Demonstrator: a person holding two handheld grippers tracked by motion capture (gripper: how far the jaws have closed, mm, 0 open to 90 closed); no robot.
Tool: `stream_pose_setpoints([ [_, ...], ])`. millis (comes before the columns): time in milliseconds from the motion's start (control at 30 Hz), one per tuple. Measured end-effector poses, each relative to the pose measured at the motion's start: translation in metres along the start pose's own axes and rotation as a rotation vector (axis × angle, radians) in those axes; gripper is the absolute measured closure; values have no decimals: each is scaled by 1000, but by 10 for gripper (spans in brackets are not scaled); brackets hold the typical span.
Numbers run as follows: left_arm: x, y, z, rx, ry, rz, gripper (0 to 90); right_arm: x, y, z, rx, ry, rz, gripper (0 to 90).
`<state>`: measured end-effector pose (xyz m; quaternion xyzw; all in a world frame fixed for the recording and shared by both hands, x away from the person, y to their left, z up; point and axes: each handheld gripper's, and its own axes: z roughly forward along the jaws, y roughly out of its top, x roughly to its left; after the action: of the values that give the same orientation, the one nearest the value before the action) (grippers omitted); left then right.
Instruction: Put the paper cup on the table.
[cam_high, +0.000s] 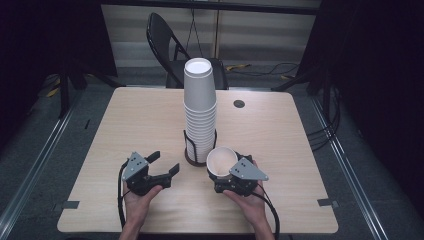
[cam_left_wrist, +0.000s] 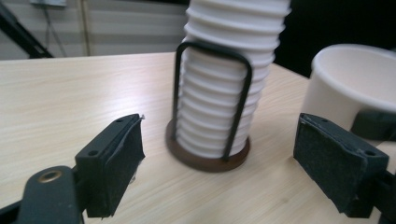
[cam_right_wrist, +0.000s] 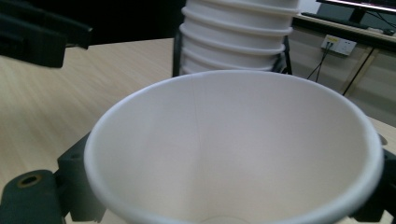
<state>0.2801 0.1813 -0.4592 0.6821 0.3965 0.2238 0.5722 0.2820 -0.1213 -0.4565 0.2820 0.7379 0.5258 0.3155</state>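
Observation:
A tall stack of white paper cups (cam_high: 200, 107) stands upside down in a black wire holder with a brown base (cam_high: 192, 159) at mid-table. The stack (cam_left_wrist: 229, 84) and its holder base (cam_left_wrist: 205, 158) are straight ahead in the left gripper view. My left gripper (cam_high: 164, 162) hovers to the stack's left, open, with nothing between its pads (cam_left_wrist: 217, 137). My right gripper (cam_high: 223, 169) is shut on a single white paper cup (cam_high: 221, 161), mouth up and tilted, just right of the holder. That cup (cam_right_wrist: 233, 140) sits between the right gripper's jaws (cam_right_wrist: 224, 191), with the stack (cam_right_wrist: 238, 32) behind it. The left gripper view also catches the cup (cam_left_wrist: 348, 79).
The wooden table (cam_high: 135, 120) has a round cable hole (cam_high: 239, 103) at its back right. A black folding chair (cam_high: 165, 45) stands beyond the far edge. Dark floor and cables surround the table.

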Motion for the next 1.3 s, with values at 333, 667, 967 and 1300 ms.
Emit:
stream_pose_setpoints([
  [333,14,-19,4,39,49,-16,158,-22,3,-4,-4,-54,45,99],
  [667,9,-34,0,17,153,23,155,-46,7,-3,-38,-85,145,99],
  [967,1,-37,-1,-11,195,73,156,-72,9,4,-60,-123,211,99],
  [1300,0,-40,-5,-56,216,73,158,-96,12,22,-46,-164,216,99],
])
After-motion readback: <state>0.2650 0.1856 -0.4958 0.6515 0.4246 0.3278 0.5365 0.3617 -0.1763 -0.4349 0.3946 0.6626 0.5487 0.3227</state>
